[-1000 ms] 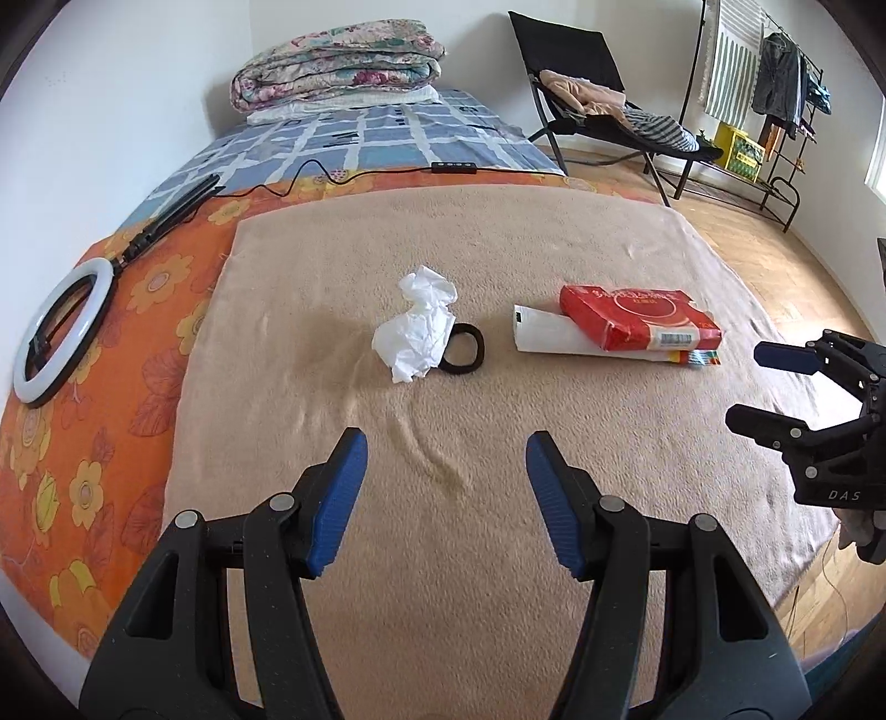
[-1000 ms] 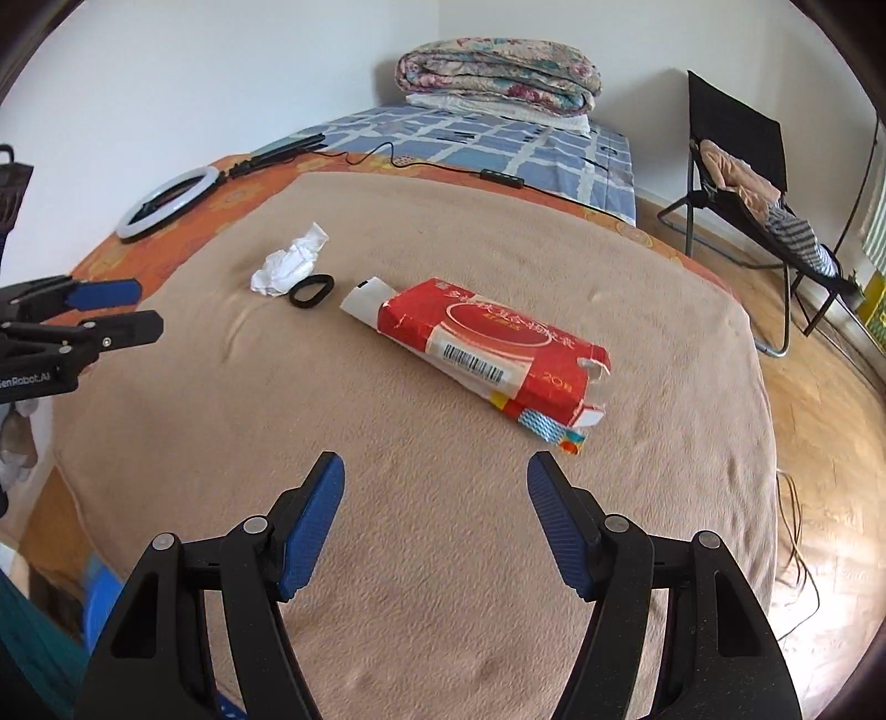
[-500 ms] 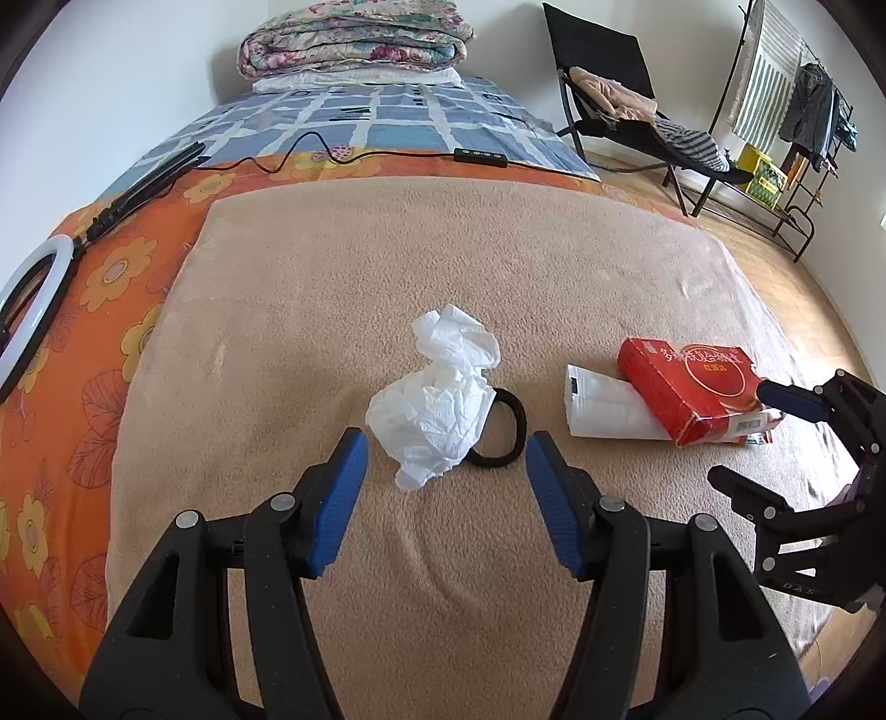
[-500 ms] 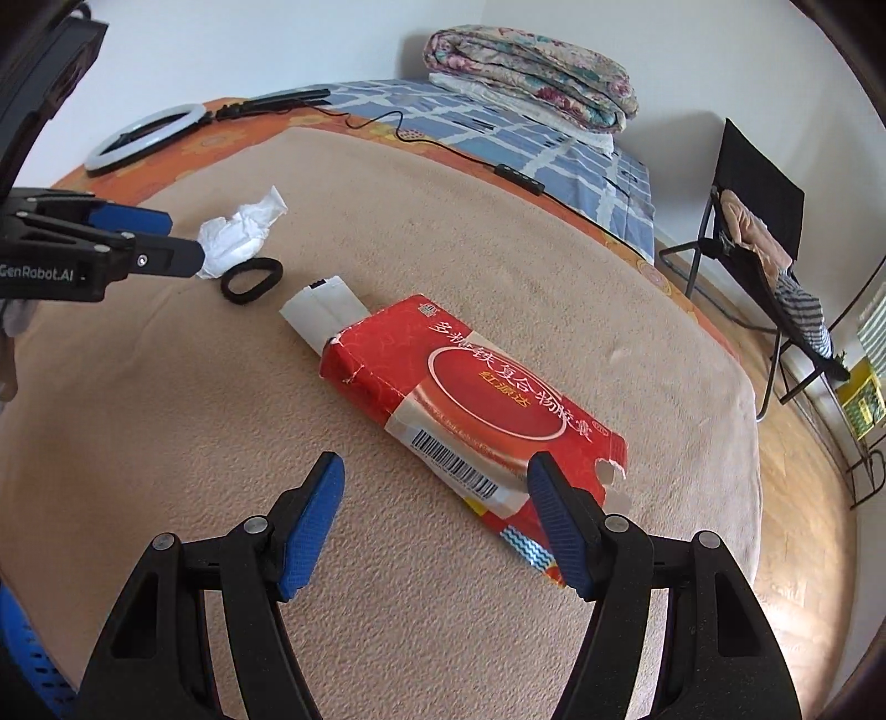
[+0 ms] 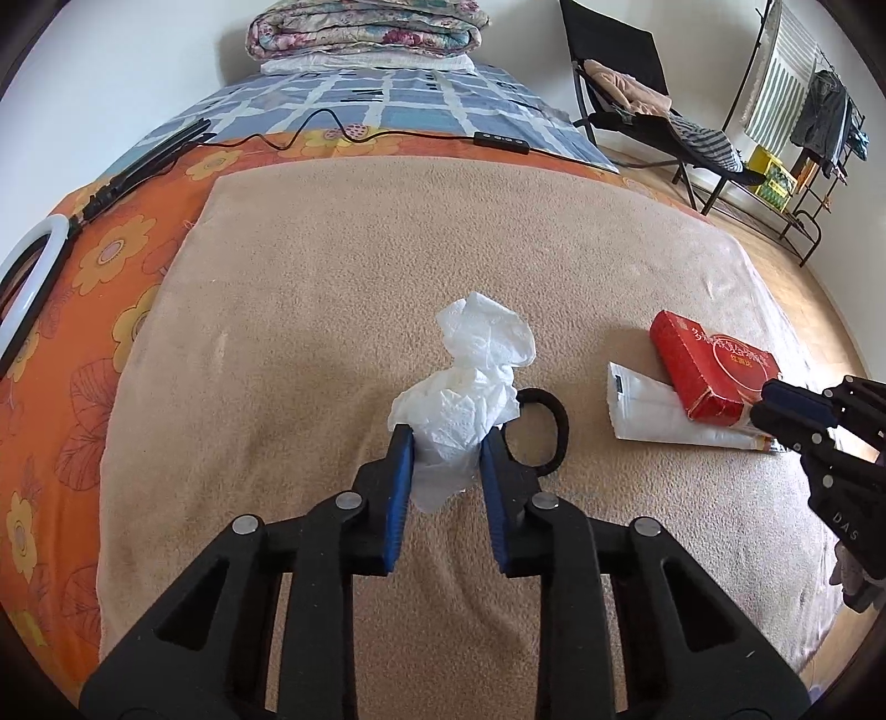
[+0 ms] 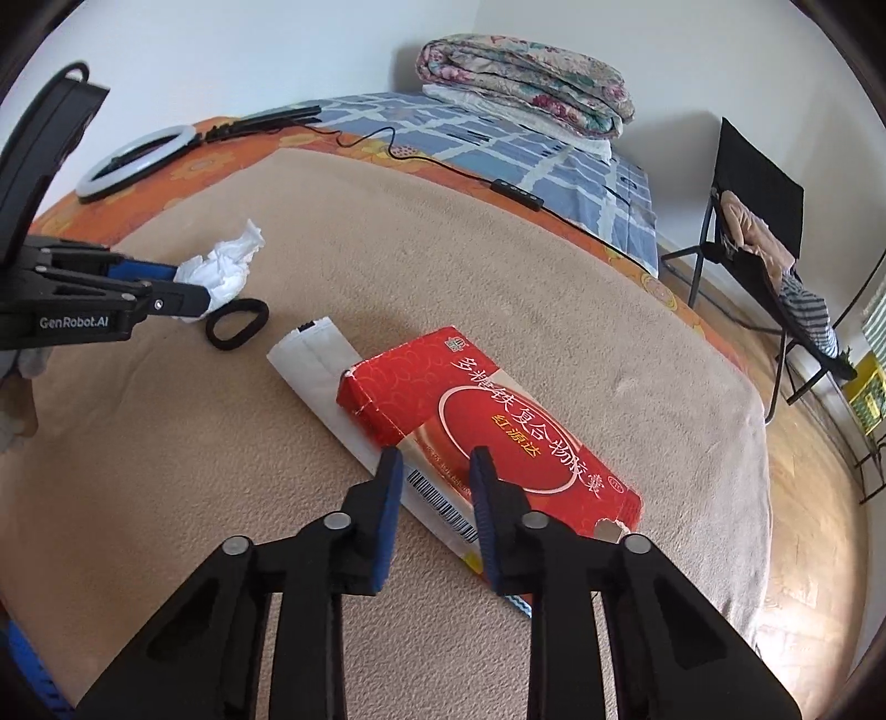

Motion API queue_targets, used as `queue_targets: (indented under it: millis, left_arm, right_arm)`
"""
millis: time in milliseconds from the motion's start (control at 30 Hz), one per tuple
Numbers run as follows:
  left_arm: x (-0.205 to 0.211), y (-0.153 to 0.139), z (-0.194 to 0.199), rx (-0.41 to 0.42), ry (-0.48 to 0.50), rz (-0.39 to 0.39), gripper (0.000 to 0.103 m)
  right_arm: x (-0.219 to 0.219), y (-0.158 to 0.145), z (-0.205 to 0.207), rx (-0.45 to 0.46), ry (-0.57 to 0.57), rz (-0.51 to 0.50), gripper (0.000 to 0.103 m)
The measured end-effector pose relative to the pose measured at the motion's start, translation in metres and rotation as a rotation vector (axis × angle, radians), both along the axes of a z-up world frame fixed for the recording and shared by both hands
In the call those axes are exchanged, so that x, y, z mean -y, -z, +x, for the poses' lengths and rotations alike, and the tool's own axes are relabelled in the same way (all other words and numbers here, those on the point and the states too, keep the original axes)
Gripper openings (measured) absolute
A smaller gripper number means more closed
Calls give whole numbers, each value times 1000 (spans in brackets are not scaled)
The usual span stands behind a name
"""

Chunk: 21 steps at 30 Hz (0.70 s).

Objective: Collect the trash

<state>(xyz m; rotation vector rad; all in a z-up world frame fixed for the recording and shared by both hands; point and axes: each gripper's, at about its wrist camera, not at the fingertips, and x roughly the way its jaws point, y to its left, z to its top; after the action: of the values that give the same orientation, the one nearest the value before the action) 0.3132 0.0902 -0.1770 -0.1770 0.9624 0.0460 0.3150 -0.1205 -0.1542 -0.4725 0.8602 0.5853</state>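
Both claws closed on trash on the beige blanket [image 5: 332, 266]: left claw [image 5: 446, 437] pinches crumpled tissue [image 5: 470, 387] beside black hair tie [image 5: 540, 426], right claw [image 6: 434, 471] grips red box [image 6: 487, 421] at its near edge.

Crumpled white paper tissue [image 5: 468, 399], glossy red cardboard box [image 6: 487, 421], fuzzy beige blanket [image 5: 332, 277].

- A beige blanket [image 5: 343, 266] covers the near part of the bed [image 5: 127, 260].
- A crumpled white tissue [image 5: 470, 387] lies on it, its near end between the left fingers.
- A black hair tie [image 5: 545, 426] lies just right of the right-hand finger.
- A red box [image 6: 498, 426] on a white packet [image 6: 310, 360] reaches between the right fingers.
- Beyond: ring light [image 6: 133, 160], cable [image 5: 354, 133], folded quilts [image 5: 365, 27].
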Motion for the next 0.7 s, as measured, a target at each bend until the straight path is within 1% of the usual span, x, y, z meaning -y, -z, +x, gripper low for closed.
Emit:
queue_targets:
  millis: [67,167,267,333,367,400,433,467,600,667,700]
  left_arm:
    - [-2,-1,-2,6,-5,-1,20]
    - [-4,-3,-3,8,-7,1,20]
    - [-6,-6,-5,16,-7,10,20]
    - [-7,-6,-6,15,-8,13,20]
    - [-8,-6,-7,14,-10,12,20]
    - [-8,-6,-8,14,-12,11,20]
    - [-9,-6,-8,13,-13,13,20]
    - [-9,-5,-8,12,-13,17,20]
    - [-10,-6,-10,12,-17,21,20]
    - [-10,-6,-10,13,-16,25,20]
    - [-11,-6,-10,15,-17,26,20]
  right_arm:
    - [3,-2,2,-4,16,8,10]
    - [8,-3,8,-20,48,35,7]
    - [13,-5,12,-81,32,83,8]
    - [19,-8,20,-126,58,116,27]
    - [25,-9,25,-130,97,130,61]
    - [33,-11,29,-125,139,152,85]
    - [43,-12,33,-119,178,183,86]
    - [52,-12,40,-132,217,207,86]
    - [90,1,64,-269,379,351,86]
    - [99,10,70,-343,406,411,85]
    - [101,13,71,-378,400,440,85]
